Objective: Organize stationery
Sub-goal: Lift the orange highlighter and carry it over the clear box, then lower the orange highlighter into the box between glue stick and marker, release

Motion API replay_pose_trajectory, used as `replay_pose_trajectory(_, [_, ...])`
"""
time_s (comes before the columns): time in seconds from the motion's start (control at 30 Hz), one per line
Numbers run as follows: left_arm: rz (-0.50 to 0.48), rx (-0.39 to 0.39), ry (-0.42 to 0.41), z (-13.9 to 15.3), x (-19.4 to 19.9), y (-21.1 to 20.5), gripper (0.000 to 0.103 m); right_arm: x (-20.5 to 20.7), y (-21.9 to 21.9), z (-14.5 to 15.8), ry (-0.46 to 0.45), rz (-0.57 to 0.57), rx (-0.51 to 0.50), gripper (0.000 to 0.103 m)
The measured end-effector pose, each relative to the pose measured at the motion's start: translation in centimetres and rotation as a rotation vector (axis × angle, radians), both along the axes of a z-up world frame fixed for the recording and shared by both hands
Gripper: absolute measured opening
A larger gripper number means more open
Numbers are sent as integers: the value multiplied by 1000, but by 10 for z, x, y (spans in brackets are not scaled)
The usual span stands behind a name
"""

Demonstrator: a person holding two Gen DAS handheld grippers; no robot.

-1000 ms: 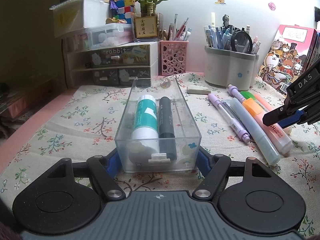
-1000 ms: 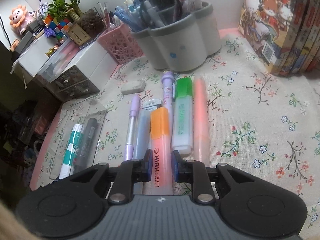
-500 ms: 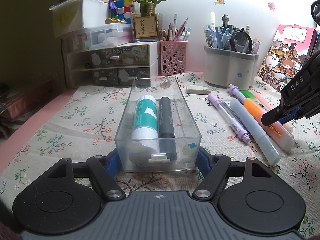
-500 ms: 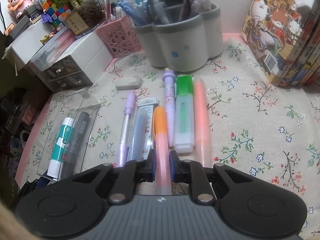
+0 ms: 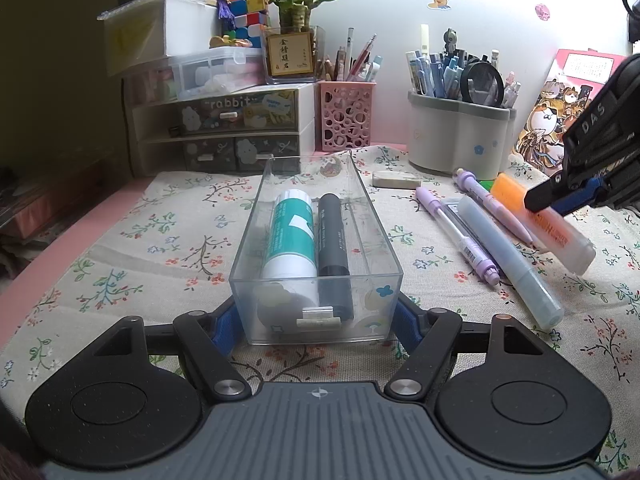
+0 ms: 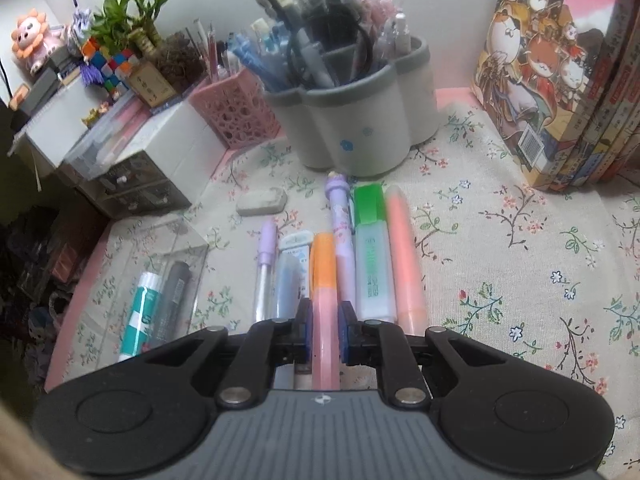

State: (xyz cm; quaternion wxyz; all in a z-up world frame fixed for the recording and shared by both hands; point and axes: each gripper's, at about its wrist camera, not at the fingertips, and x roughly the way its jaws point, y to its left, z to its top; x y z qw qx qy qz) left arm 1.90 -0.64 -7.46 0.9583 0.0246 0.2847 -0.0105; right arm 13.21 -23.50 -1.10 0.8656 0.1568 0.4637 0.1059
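A clear plastic box [image 5: 360,304] stands on the floral cloth, holding a teal-and-white glue stick [image 5: 290,236] and a black marker [image 5: 333,240]. My left gripper [image 5: 316,320] is shut on the box's near end, one finger on each side wall. At the right, my right gripper [image 5: 560,200] is shut on an orange highlighter [image 5: 548,228], held tilted just above the cloth. The right wrist view shows the same highlighter [image 6: 323,276] pinched in that gripper [image 6: 323,320]. Beside it lie a purple mechanical pencil [image 5: 456,232], a pale blue highlighter [image 5: 508,256], a purple pen [image 5: 492,204], a green highlighter [image 6: 372,248] and a peach one [image 6: 404,256].
A white eraser [image 5: 396,180] lies behind the pens. A grey-white pen holder [image 5: 460,140], a pink mesh cup [image 5: 346,120] and a small drawer unit [image 5: 224,128] line the back wall. Books [image 6: 560,80] stand at the right.
The right gripper's jaws closed on the orange highlighter and raised it off the cloth, away from the other pens. The left gripper and the box stayed still.
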Motion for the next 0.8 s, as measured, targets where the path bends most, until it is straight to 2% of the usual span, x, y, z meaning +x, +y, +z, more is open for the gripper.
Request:
replay_pose_trajectory(0.13, [-1, 0, 0, 0, 0, 0, 73, 2, 2, 11, -11, -29, 26, 6])
replay_pose_trajectory(0.3, [-1, 1, 0, 0, 0, 0, 73, 3, 16, 17, -3, -34, 114, 6])
replay_pose_trajectory(0.57, [-1, 1, 0, 0, 0, 0, 73, 6, 65, 26, -3, 69, 184, 6])
replay_pose_trajectory(0.8, [0, 1, 0, 0, 0, 0, 73, 14, 104, 20, 27, 134, 207, 6])
